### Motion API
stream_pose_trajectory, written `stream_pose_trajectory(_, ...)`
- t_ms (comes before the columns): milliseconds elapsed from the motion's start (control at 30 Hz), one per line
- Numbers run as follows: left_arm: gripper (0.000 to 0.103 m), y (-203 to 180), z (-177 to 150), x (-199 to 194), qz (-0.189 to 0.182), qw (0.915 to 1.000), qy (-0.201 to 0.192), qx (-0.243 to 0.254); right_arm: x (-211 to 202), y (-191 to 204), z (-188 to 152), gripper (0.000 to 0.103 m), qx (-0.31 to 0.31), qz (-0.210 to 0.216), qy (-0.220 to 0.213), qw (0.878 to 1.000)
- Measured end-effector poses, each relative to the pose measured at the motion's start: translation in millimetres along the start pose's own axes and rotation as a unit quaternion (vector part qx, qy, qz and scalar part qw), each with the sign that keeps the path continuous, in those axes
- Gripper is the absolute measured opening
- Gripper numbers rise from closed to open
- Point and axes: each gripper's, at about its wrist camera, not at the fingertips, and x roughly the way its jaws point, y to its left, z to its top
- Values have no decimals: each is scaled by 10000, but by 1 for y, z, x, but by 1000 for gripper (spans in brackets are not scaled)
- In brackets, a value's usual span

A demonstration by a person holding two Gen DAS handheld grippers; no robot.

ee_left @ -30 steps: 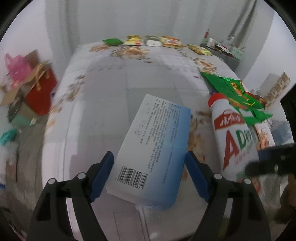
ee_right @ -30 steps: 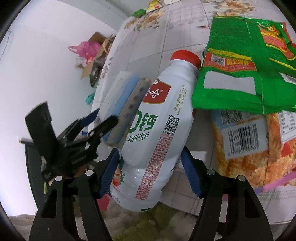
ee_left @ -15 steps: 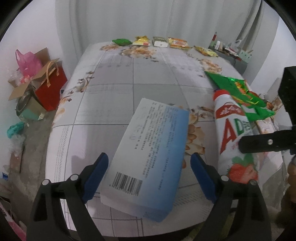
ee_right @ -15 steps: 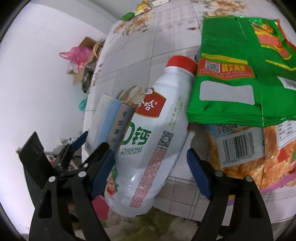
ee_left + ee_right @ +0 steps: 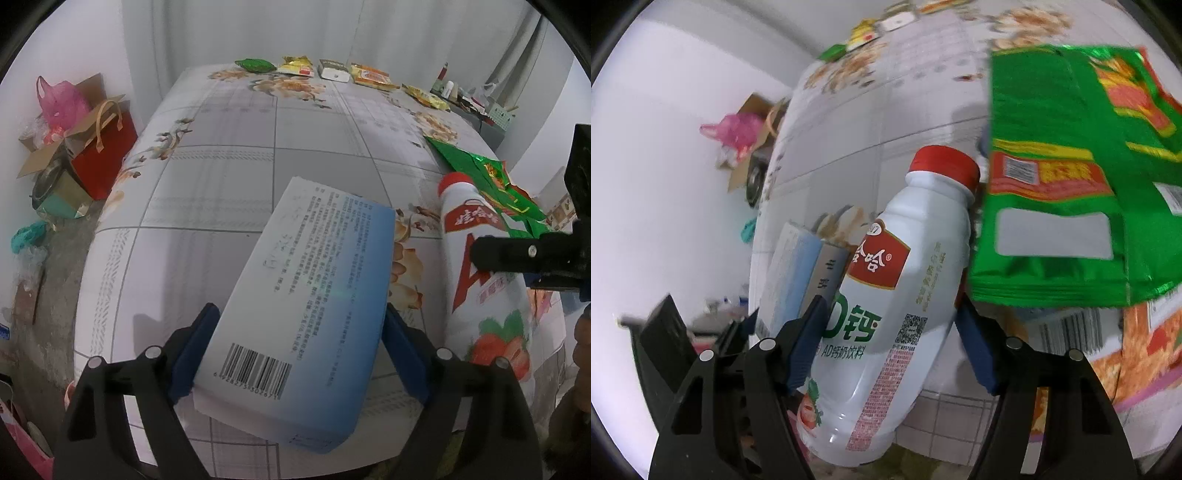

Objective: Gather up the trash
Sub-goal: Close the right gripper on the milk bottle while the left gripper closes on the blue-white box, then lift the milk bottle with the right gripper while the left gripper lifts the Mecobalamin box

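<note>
So we're at the big table [image 5: 236, 155] with the floral grid cloth, snack wrappers lined up along its far edge. Over on the right side there's a green snack bag [image 5: 1071, 184] lying flat, partly on top of an orange packet [image 5: 1145, 354]. Our left gripper [image 5: 299, 354] has its blue pads pressed on both long sides of a blue-and-white box [image 5: 306, 295], barcode end toward us, so it's clamped on that near the table's front edge. Just beside it, our right gripper [image 5: 890, 339] pinches a white AD calcium drink bottle [image 5: 897, 317] around its middle, red cap [image 5: 945, 164] pointing away and nearly touching the green bag. Whether the bottle's bottom rests on the table is hard to tell, honestly.
</note>
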Motion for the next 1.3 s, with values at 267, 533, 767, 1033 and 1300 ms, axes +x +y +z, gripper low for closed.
stream_pose_trajectory(267, 84, -2, -1, 0, 65, 10000, -17, -6, 5, 6, 6, 67, -369, -284, 98, 9989)
stream_pose_trajectory(533, 84, -5, 0, 2, 176, 9997, -106, 95, 18, -1, 3, 72, -20, -186, 103, 9998)
stream_pose_trajectory(767, 83, -9, 1, 3, 260, 9994, -180, 161, 8, -6, -5, 69, 24, -195, -57, 9998)
stream_pose_trajectory(1033, 83, -11, 1, 2, 332, 9990, -234, 202, -3, -13, -13, 63, 44, -143, -121, 9998)
stream_pose_trajectory(1300, 82, -13, 2, -3, 376, 9985, -319, 226, -5, -13, -15, 62, 40, -119, -122, 9998)
